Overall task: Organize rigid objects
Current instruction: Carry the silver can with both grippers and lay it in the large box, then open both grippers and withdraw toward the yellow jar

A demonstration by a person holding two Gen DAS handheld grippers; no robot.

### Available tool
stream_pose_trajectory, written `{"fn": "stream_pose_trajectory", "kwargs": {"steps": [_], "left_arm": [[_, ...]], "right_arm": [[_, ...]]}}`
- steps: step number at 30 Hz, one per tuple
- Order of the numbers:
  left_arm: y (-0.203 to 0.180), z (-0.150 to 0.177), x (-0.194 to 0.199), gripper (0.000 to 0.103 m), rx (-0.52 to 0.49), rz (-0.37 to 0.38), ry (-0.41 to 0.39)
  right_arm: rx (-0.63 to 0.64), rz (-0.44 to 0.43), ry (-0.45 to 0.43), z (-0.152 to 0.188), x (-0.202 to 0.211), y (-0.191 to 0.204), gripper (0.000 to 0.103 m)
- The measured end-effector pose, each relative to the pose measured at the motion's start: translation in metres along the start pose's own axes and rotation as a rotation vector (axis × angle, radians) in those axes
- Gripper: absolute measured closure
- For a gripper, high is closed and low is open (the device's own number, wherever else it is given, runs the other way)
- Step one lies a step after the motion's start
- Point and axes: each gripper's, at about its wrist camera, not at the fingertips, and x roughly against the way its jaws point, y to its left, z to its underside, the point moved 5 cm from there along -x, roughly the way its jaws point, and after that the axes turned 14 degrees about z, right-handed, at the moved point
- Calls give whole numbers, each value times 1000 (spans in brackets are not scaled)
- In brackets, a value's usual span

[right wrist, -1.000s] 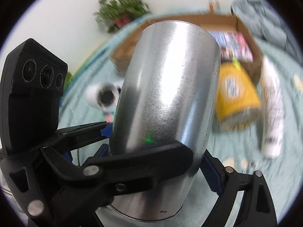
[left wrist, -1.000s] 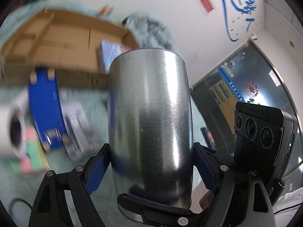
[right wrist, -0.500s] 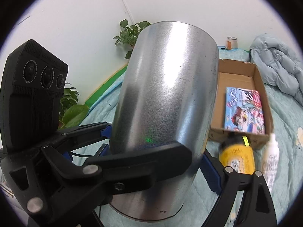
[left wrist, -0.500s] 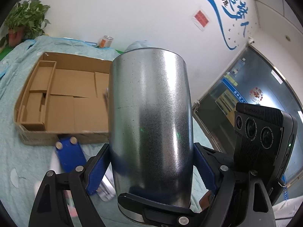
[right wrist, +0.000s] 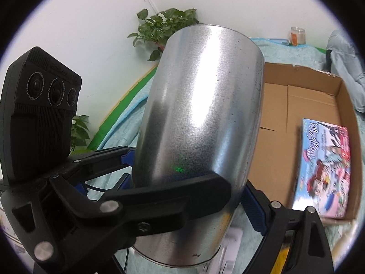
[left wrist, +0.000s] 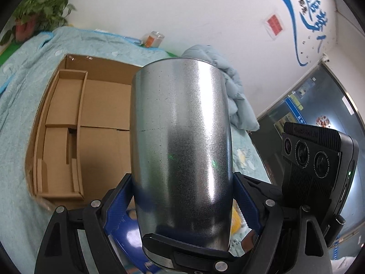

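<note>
A tall silver metal can (left wrist: 182,137) fills the middle of both views and hangs in the air, its far end tilted away from me. My left gripper (left wrist: 182,196) is shut on its lower part, blue pads pressed on both sides. My right gripper (right wrist: 189,194) is shut on the same can (right wrist: 200,114) from the other side. One black finger of each gripper crosses the can's base in the other's view. An open cardboard box (left wrist: 100,123) lies just beyond the can on the teal bedspread. In the right wrist view the box (right wrist: 296,105) holds a colourful flat carton (right wrist: 324,166).
A blue object (left wrist: 127,235) and something yellow (left wrist: 236,223) lie below the can, blurred. A pale blue quilt (left wrist: 235,96) is heaped behind the box. A glass jar (right wrist: 297,35) and a potted plant (right wrist: 166,22) stand by the white wall. A glass door (left wrist: 314,105) is at the right.
Both grippers have carried the can forward and a little up, toward the cardboard box. The box looms nearer; the tape roll, yellow bottle and white bottle have dropped out of view.
</note>
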Motion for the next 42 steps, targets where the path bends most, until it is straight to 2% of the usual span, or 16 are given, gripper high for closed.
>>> {"fn": "stream_pose_trajectory", "kwargs": {"steps": [9,13,19,23,29,31,37,39,42], "left_arm": [[82,-16,-30,20,94,-57,47],[108,-14,-44,20,118,-96,93],[123,-11,-50,20,127,-156,107],[119,-12,-51,18,106,-188,104],[88,-7,-15,17,3,-263,22],[74,-3,4,16,-53,-285,-37],[14,25,56,1,-317,-467,-289],[3,38,65,1,-332,-478,-318],[-7,60,74,1,-298,-437,-330]], "right_arm": [[-41,-52,77,-11,-61,-9,13],[-68,-53,118,-1,-80,-8,13],[-83,-71,161,5,-92,-14,12],[-80,-53,163,6,-85,-17,12],[-114,-29,123,13,-56,-28,12],[-108,14,72,18,-39,-33,10],[-63,167,-68,39,8,-35,5],[-61,218,-118,44,23,-35,5],[-70,265,-138,57,40,-42,5]]}}
